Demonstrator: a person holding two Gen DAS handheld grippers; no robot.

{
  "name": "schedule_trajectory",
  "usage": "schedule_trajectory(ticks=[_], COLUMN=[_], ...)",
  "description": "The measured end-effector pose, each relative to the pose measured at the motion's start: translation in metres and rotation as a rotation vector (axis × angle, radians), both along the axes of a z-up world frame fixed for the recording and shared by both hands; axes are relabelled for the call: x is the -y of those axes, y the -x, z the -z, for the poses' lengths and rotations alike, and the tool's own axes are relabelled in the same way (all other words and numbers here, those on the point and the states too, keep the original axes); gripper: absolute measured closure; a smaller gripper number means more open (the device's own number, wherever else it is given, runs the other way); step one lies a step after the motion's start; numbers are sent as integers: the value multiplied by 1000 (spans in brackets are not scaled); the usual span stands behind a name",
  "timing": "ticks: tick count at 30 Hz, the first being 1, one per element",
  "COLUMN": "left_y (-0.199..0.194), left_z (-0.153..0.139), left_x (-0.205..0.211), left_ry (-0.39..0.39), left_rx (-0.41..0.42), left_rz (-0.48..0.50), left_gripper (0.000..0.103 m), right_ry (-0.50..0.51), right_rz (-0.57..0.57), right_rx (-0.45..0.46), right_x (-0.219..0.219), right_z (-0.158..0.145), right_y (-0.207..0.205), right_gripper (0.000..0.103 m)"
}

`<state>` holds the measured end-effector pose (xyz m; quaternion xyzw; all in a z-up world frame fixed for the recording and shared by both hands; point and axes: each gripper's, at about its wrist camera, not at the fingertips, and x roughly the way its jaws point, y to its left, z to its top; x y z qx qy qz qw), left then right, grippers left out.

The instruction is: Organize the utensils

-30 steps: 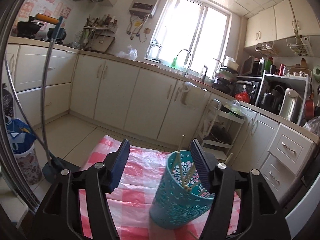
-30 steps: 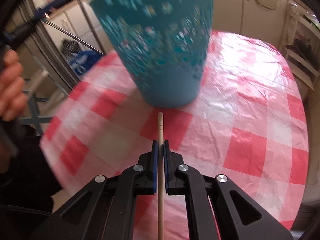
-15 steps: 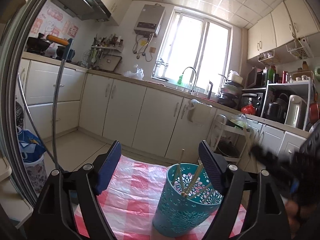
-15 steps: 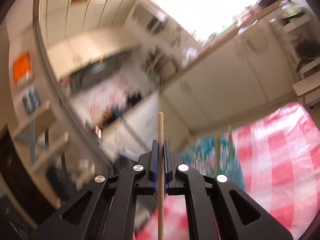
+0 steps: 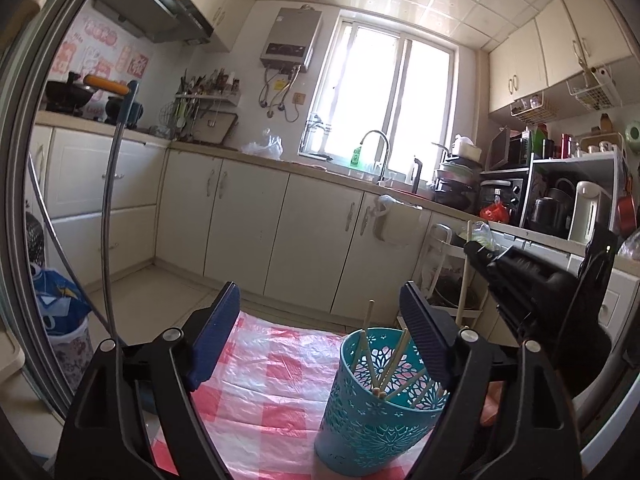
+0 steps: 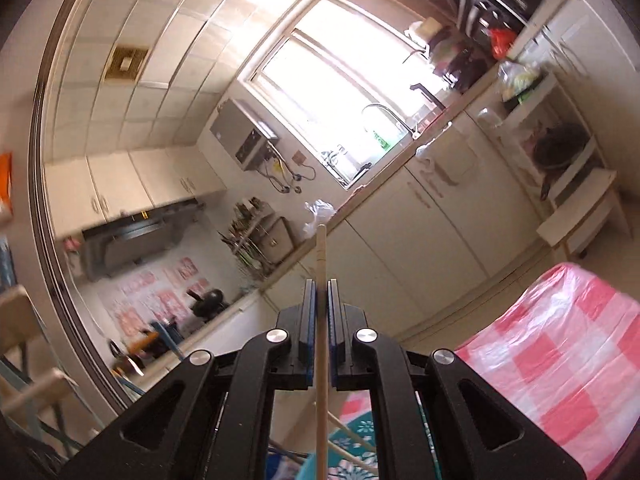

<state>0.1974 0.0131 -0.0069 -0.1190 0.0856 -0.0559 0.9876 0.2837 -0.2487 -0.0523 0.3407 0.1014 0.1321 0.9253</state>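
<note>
While the red-and-white checked tablecloth spreads out below both claws, the left gripper hangs over it with its jaws opening wide, nothing pressed between the pads. The teal cut-out holder stands upright just inside that claw's right finger, several wooden chopsticks leaning in it. To its right, higher up, the right gripper is clamped tight on a single chopstick, the stick running straight out past the fingertips, with the holder's rim below it.
</note>
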Motion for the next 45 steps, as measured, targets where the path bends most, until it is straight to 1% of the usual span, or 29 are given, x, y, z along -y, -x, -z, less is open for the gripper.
schedule_trajectory(ticks=[2,4,8,11,13,15,18,20,22,25,26,27,28,30,32,34,36,39,40,42,44,45], left_y=[0,3,7,10,11,14,25,35,45,59,63,70,76,89,101,117,135,156,166,181,194,201], left_z=[0,0,2,2,1,-1,-6,-9,-13,-16,-17,-18,-18,-19,-22,-26,-30,-38,-41,-46,-49,-51], left_x=[-3,-4,-2,3,7,10,11,10,8,6,5,4,4,2,0,-2,-1,1,2,3,5,5], left_ry=[14,13,2,-13,-26,-37,-50,-53,-57,-68,-72,-78,-81,-90,-99,-114,-136,-163,-170,-175,-184,-190], left_rx=[-4,2,5,0,-18,-39,-52,-57,-74,-109,-120,-133,-141,-165,-185,-205,-223,-256,-283,-317,-325,-326], left_rz=[0,-6,-15,-1,13,25,21,13,3,-6,-9,-14,-15,-16,-22,-23,-29,-44,-57,-55,-55,-50], left_gripper=[25,24,24,22,19,19,15,13,11,9,8,8,8,8,8,8,8,8,8,8,8,8], right_ry=[104,188,250,276,299,319,338,361,386,451,467,482,498,537,562,580,598,631,640,652,657,656], right_rz=[23,31,5,-36,-69,-100,-143,-155,-162,-160,-155,-148,-141,-115,-91,-74,-65,-64,-71,-81,-84,-82], right_rx=[-2,-19,-75,-91,-99,-107,-134,-167,-195,-244,-253,-261,-273,-311,-333,-351,-352,-376,-394,-463,-523,-537], right_x=[-15,-23,-29,-30,-34,-36,-37,-38,-38,-43,-44,-45,-45,-46,-45,-45,-47,-51,-52,-55,-56,-56], right_z=[1,7,23,27,23,15,7,6,6,4,2,1,0,-2,-7,-14,-22,-30,-31,-32,-31,-32], right_y=[-1,-1,0,10,18,34,55,69,82,105,111,118,125,140,157,179,203,234,244,263,279,286], right_gripper=[97,97,97,96,89,78,69,63,60,41,40,36,27,18,15,10,7,7,7,7,7,7])
